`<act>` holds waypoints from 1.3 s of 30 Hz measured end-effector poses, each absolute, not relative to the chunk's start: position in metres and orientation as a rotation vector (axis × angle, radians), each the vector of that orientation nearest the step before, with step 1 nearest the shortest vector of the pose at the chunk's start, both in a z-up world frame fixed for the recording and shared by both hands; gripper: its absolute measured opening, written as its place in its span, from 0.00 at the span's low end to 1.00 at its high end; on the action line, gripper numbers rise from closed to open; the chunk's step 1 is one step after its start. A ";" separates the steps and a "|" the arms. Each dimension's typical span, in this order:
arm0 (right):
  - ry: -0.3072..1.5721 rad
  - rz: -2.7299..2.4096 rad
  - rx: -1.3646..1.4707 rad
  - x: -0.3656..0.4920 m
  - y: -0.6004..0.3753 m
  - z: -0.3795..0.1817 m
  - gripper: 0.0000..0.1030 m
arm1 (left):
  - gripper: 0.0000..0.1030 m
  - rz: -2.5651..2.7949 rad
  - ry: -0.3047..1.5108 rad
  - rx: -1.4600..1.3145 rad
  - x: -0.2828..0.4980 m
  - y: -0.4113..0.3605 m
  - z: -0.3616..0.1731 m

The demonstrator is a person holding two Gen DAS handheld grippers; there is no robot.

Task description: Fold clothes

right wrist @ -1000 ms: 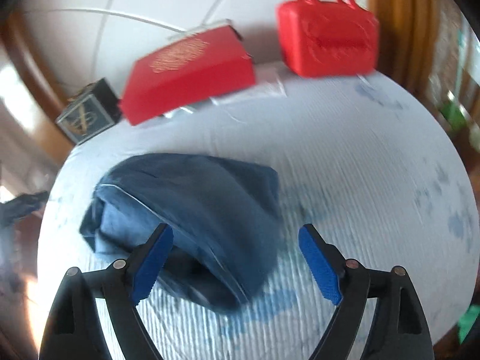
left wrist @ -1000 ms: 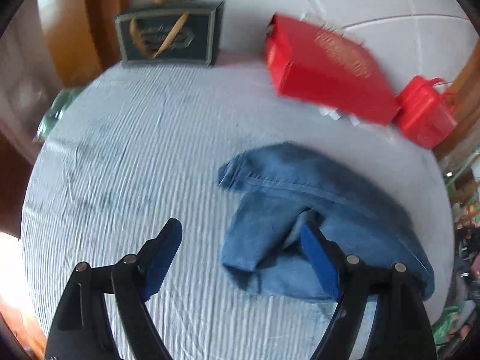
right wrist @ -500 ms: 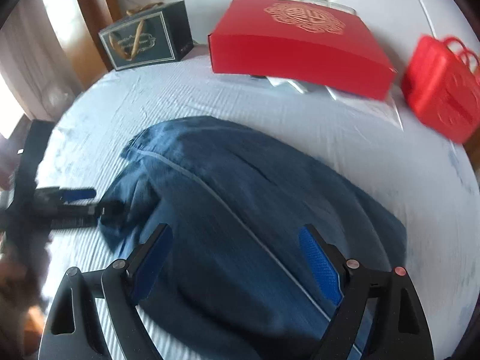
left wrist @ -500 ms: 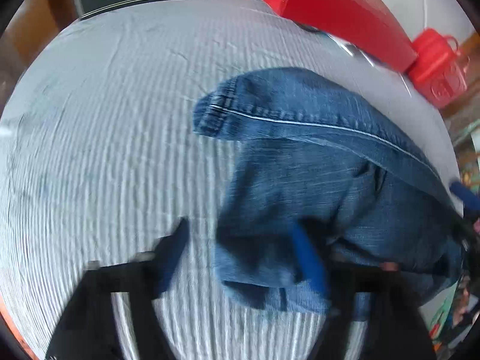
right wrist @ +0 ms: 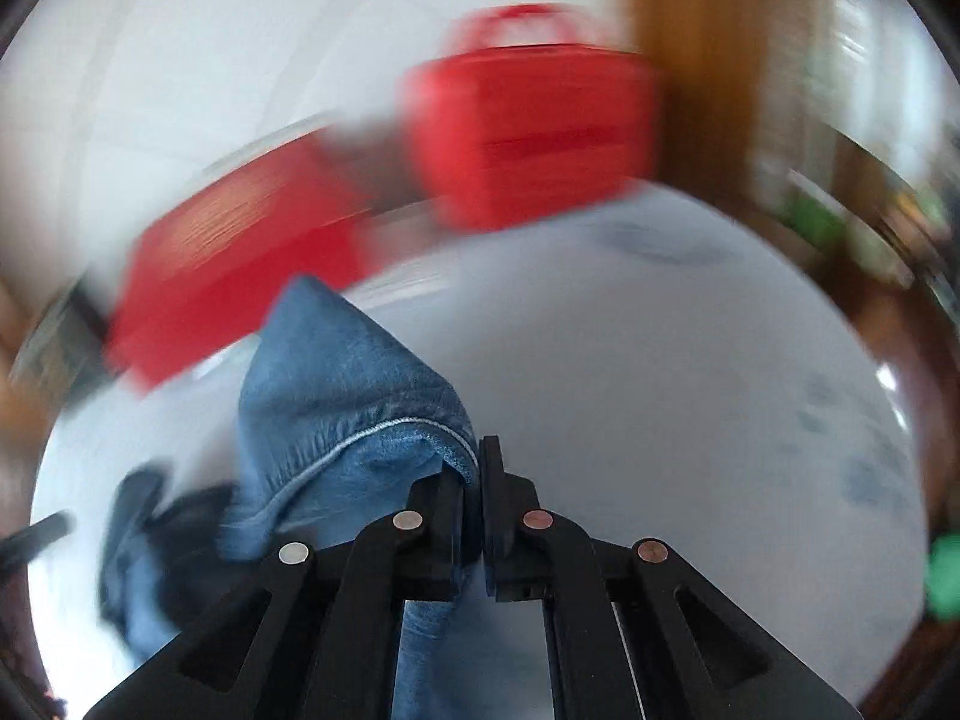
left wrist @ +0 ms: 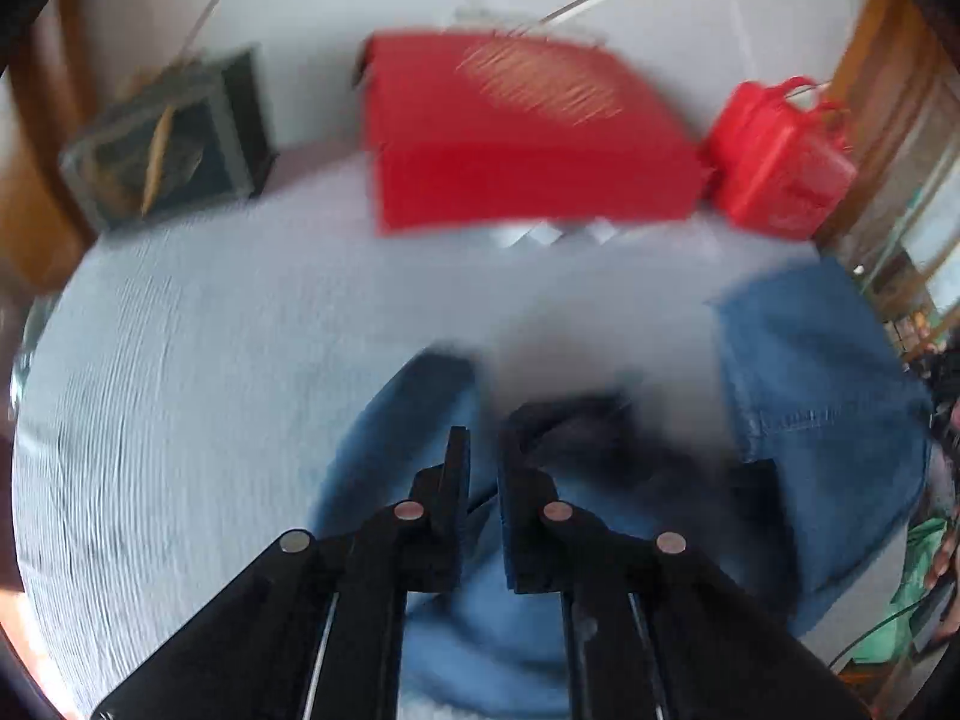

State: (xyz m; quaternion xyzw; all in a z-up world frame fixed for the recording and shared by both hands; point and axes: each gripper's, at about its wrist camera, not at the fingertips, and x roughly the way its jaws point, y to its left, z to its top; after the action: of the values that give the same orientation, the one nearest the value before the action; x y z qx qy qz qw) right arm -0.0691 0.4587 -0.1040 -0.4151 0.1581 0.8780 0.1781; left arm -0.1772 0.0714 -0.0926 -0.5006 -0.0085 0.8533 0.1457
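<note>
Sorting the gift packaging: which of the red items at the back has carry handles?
The red bag at the right; the red box beside it is flat and handleless.

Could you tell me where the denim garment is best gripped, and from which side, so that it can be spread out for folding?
Grip the denim garment at its stitched hem edge, coming in from its outer side, flat to the bed. The seam is thick and firm, so it should not slip. The right hand-held gripper is shut on that hem; the left hand-held gripper pinches the opposite end.

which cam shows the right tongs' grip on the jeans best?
Right wrist: the right tongs are shut on the jeans at a sharp stitched hem. Left wrist shows only blurred denim, not that grip.
</note>
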 end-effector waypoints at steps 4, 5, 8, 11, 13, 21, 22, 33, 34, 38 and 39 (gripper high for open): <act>0.517 2.231 -1.235 -0.013 0.567 -0.133 0.10 | 0.10 2.447 -0.088 -1.430 -0.188 0.106 -0.069; 0.541 2.180 -1.272 0.003 0.587 -0.147 0.14 | 0.12 2.440 -0.111 -1.443 -0.187 0.108 -0.069; 0.521 2.159 -1.362 0.027 0.593 -0.166 0.37 | 0.55 2.461 -0.128 -1.519 -0.176 0.097 -0.082; 0.484 2.289 -1.407 0.033 0.559 -0.164 0.39 | 0.75 2.520 -0.110 -1.574 -0.160 0.067 -0.097; 0.432 2.434 -1.453 0.028 0.511 -0.158 0.40 | 0.75 2.532 -0.138 -1.616 -0.152 0.042 -0.106; 0.416 2.933 -1.740 -0.045 0.280 -0.152 0.40 | 0.75 2.616 -0.210 -1.723 -0.117 -0.072 -0.129; 0.442 2.968 -1.778 -0.057 0.253 -0.153 0.40 | 0.75 2.627 -0.212 -1.730 -0.114 -0.084 -0.130; -0.276 3.065 -1.806 -0.138 0.046 -0.210 0.92 | 0.75 2.601 -0.262 -1.831 -0.110 -0.165 -0.167; -0.362 3.043 -1.836 -0.143 0.036 -0.221 0.84 | 0.75 2.595 -0.263 -1.837 -0.110 -0.167 -0.170; -0.202 2.960 -1.899 -0.157 0.064 -0.219 0.06 | 0.75 2.554 -0.247 -1.826 -0.117 -0.150 -0.173; -0.078 2.993 -1.837 -0.156 0.087 -0.202 0.06 | 0.75 2.540 -0.238 -1.816 -0.119 -0.140 -0.173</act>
State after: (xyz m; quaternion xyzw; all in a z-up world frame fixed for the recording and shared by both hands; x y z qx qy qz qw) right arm -0.1558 0.0868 -0.2022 -0.5141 -0.0217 0.8374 -0.1845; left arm -0.1188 -0.1404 -0.1729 -0.5798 -0.0762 0.8112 0.0051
